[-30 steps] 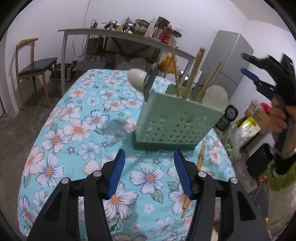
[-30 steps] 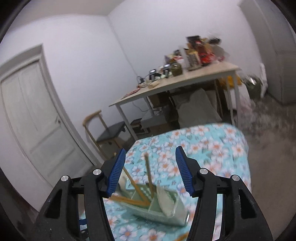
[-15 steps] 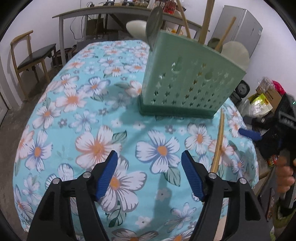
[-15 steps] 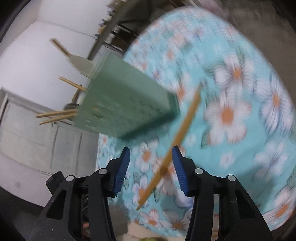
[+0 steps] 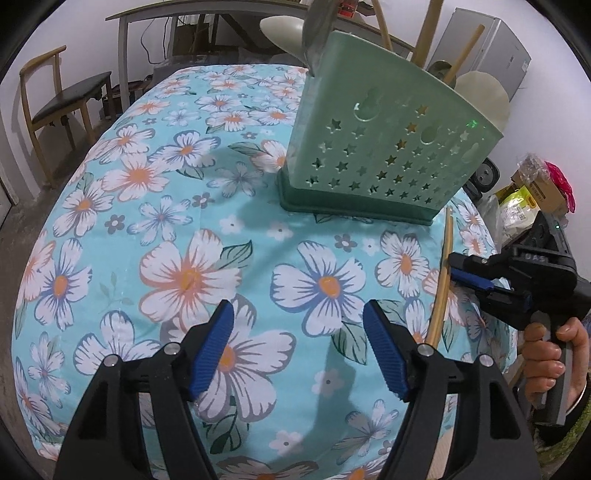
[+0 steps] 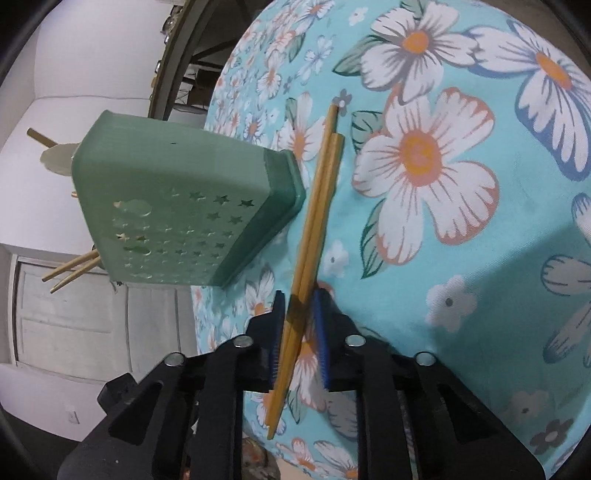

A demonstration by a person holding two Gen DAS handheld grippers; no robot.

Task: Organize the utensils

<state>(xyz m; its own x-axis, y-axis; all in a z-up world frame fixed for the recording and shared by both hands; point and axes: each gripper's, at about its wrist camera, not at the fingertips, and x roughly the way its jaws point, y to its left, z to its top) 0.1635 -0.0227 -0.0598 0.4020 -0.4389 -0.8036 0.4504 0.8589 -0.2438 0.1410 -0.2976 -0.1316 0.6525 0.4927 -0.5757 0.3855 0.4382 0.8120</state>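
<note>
A green perforated utensil holder (image 5: 384,147) stands on the floral tablecloth (image 5: 184,229), with chopsticks and spoons sticking out of it; it also shows in the right wrist view (image 6: 177,206). A pair of wooden chopsticks (image 6: 314,229) lies on the cloth beside the holder's base, also seen in the left wrist view (image 5: 441,280). My right gripper (image 6: 299,325) has its jaws close around the chopsticks' lower part, a small gap still on one side; it appears in the left wrist view (image 5: 465,273). My left gripper (image 5: 299,347) is open and empty above the cloth.
A wooden chair (image 5: 62,99) stands at the far left. A cluttered long table (image 5: 207,11) is behind. A grey fridge (image 5: 495,55) and bags (image 5: 528,199) are at the right, past the table's edge. A white door (image 6: 74,314) shows beyond the holder.
My right gripper came down to the table's right edge and narrowed its jaws around the lying chopsticks. My left gripper moved closer to the cloth and the holder.
</note>
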